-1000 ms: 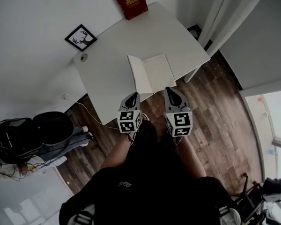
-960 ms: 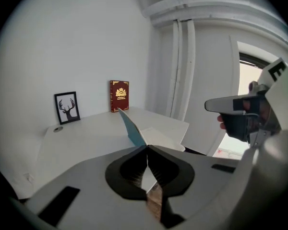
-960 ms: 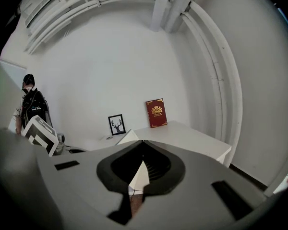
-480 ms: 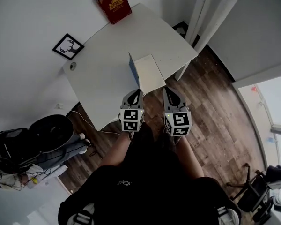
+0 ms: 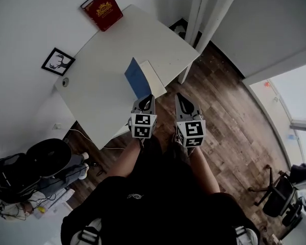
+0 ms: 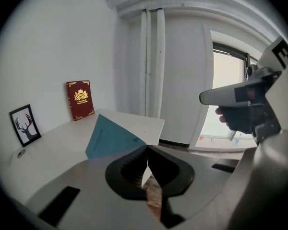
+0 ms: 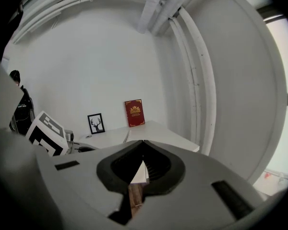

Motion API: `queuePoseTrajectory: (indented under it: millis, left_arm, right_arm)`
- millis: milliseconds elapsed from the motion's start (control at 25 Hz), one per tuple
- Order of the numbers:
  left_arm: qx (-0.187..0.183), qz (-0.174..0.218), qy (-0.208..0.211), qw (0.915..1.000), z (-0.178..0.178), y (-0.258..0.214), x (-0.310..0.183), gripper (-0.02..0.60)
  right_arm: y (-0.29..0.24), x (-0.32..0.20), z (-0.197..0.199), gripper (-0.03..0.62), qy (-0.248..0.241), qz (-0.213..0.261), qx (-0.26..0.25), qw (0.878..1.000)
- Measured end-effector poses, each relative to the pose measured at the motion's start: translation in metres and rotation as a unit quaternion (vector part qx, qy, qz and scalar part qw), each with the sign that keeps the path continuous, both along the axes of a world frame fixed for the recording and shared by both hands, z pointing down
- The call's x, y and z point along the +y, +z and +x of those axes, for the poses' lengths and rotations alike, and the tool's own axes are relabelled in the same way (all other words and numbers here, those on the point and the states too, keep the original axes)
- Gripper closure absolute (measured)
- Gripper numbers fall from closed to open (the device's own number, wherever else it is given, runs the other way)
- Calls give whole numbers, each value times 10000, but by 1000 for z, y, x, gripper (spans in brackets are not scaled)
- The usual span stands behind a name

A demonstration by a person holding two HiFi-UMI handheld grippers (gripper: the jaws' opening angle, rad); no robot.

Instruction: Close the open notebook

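The notebook (image 5: 141, 79) lies at the near right edge of the desk (image 5: 99, 60). Its blue cover (image 6: 110, 137) is raised at a slant, leaning over the white pages to its right, not yet down. My left gripper (image 5: 148, 98) has its fingers together right at the cover's near corner; whether they nip the thin card or only nudge it I cannot tell. My right gripper (image 5: 179, 96) hangs just to the right, over the floor, fingers together on nothing. I judge the notebook light and the cover thin and bendy, likely to flop rather than swing stiffly. Best to work its free outer edge, away from the spine, then press flat gently so the notebook doesn't skid on the smooth desk.
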State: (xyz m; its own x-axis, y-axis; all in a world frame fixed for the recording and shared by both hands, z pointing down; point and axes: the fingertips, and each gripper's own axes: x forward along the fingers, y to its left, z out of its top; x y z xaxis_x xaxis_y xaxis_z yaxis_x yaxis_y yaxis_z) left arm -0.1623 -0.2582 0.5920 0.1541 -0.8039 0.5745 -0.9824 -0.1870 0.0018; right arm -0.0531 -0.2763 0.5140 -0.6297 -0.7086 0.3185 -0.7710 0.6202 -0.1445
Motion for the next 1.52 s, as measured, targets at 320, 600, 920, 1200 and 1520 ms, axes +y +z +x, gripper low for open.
queuePoseTrajectory:
  millis: [320, 600, 920, 1200, 1520]
  left_arm:
    - [32, -352, 292, 9989, 16, 24, -20, 575]
    - [2, -613, 465, 9970, 27, 45, -29, 577]
    - [-137, -898, 607, 9940, 37, 67, -35, 577]
    - [-289, -1058, 715, 9914, 42, 75, -39, 577]
    - [-392, -1260, 723, 9886, 44, 85, -40, 577]
  right_arm:
    - [3, -15, 20, 572, 281, -46, 105, 9995]
    - [13, -17, 35, 572, 473, -158, 156, 9986]
    - [21, -19, 58, 572, 735, -271, 183, 9968]
    - [26, -22, 71, 572, 858, -309, 191, 9956]
    - [28, -23, 79, 572, 891, -339, 244, 9952]
